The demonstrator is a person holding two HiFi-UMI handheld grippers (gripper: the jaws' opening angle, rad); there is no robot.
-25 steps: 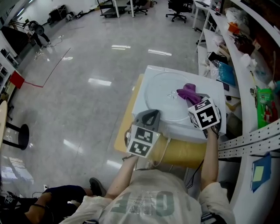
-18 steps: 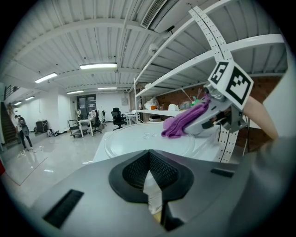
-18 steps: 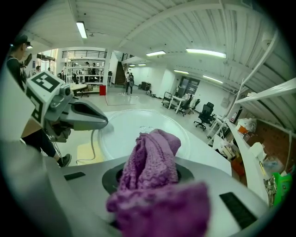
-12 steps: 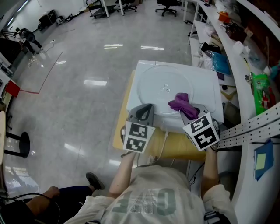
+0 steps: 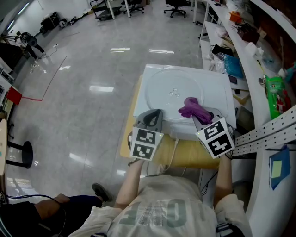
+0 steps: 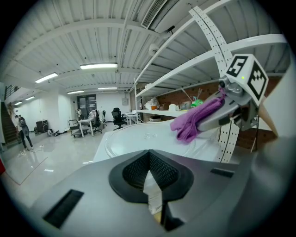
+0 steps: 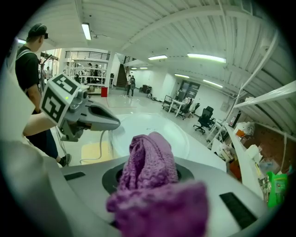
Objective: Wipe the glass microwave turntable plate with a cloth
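The round glass turntable plate point(image 5: 166, 99) lies flat on top of a white microwave point(image 5: 221, 88). My right gripper point(image 5: 200, 115) is shut on a bunched purple cloth point(image 5: 192, 107) over the plate's near right part. In the right gripper view the cloth point(image 7: 149, 167) fills the jaws and hides their tips, with the plate point(image 7: 181, 139) beyond. My left gripper point(image 5: 155, 115) sits at the plate's near left rim with its jaws together. The left gripper view shows the left gripper point(image 6: 149, 156) shut, the plate point(image 6: 134, 139) ahead and the cloth point(image 6: 194, 120) to the right.
The microwave stands on a yellow surface point(image 5: 189, 157) with a white cable across it. Cluttered white shelves point(image 5: 259, 65) run along the right. Shiny floor spreads to the left, office chairs point(image 5: 178, 7) stand far back, and a person point(image 5: 37, 215) is low at the left.
My right gripper has drawn the purple cloth from the plate's far right part back toward its near right rim. The left gripper has stayed at the near left rim.
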